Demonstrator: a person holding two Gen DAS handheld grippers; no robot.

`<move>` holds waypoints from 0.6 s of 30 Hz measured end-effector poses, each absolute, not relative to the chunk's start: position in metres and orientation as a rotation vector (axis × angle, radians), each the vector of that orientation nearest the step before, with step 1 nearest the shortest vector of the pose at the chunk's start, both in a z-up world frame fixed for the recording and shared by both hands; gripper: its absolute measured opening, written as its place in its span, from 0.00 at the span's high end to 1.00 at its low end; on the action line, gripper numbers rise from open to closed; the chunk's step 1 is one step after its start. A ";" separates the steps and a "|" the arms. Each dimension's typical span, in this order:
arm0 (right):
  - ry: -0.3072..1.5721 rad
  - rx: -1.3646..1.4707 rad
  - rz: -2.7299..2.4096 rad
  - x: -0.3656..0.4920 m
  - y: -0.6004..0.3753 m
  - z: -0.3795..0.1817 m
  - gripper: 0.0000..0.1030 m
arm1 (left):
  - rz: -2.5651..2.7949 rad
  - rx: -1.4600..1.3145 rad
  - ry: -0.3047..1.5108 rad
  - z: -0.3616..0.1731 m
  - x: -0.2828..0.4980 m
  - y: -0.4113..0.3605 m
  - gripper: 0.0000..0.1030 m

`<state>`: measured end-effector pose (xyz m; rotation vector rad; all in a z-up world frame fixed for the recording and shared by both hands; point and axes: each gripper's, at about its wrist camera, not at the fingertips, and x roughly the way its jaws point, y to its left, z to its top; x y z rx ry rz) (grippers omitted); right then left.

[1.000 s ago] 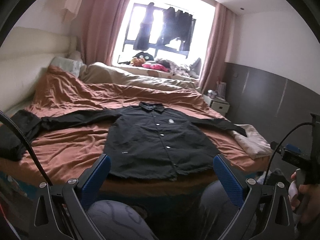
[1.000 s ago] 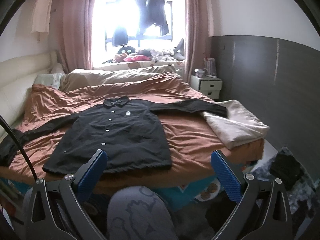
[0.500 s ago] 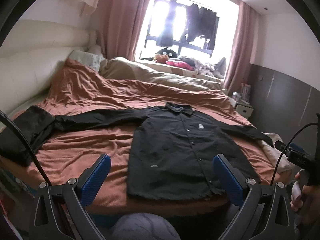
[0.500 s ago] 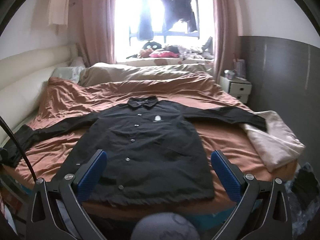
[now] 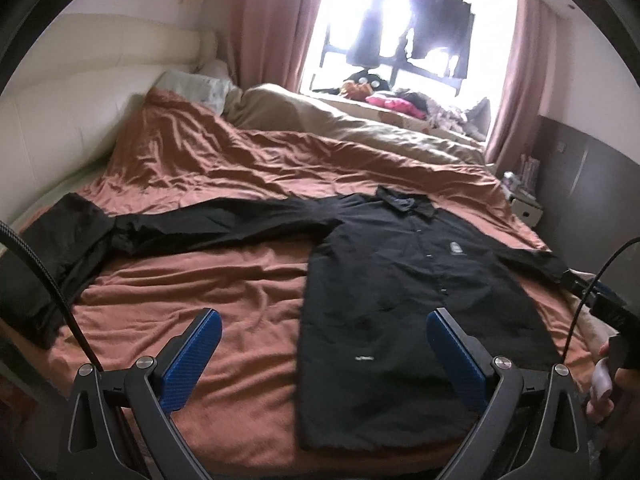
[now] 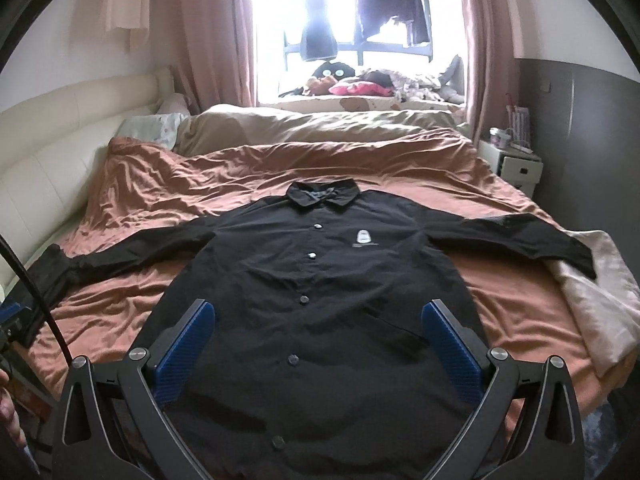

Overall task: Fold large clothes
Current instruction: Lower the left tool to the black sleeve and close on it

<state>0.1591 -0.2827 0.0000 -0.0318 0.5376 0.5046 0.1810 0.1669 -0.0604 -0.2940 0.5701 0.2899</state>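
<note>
A black button-up jacket (image 6: 320, 288) lies flat and face up on the rust-brown bed cover (image 6: 360, 160), collar toward the window, both sleeves spread out sideways. In the left wrist view the jacket (image 5: 420, 292) sits right of centre, and its long left sleeve (image 5: 200, 224) reaches another dark garment (image 5: 44, 256) at the bed's left edge. My left gripper (image 5: 324, 324) hovers open over the bed cover and the jacket's left hem side. My right gripper (image 6: 318, 318) hovers open above the jacket's lower front. Neither holds anything.
A beige blanket (image 6: 600, 292) lies folded at the bed's right corner under the right cuff. A cream headboard (image 6: 60, 132) runs along the left. A white nightstand (image 6: 516, 166) stands at the right wall. Toys and clothes crowd the windowsill (image 6: 360, 88).
Both grippers have moved forward and over the bed, so the jacket looms larger. The left view has swung left, shifting the jacket rightward. Jaws stayed open.
</note>
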 end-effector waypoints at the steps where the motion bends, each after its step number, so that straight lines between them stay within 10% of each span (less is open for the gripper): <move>1: 0.538 -0.028 0.512 0.163 -0.279 0.000 0.00 | 0.298 -0.299 0.579 -0.064 0.186 0.174 0.00; 18: 0.642 -0.048 0.628 0.285 -0.164 -0.022 0.06 | 0.490 -0.477 0.675 -0.112 0.252 0.337 0.23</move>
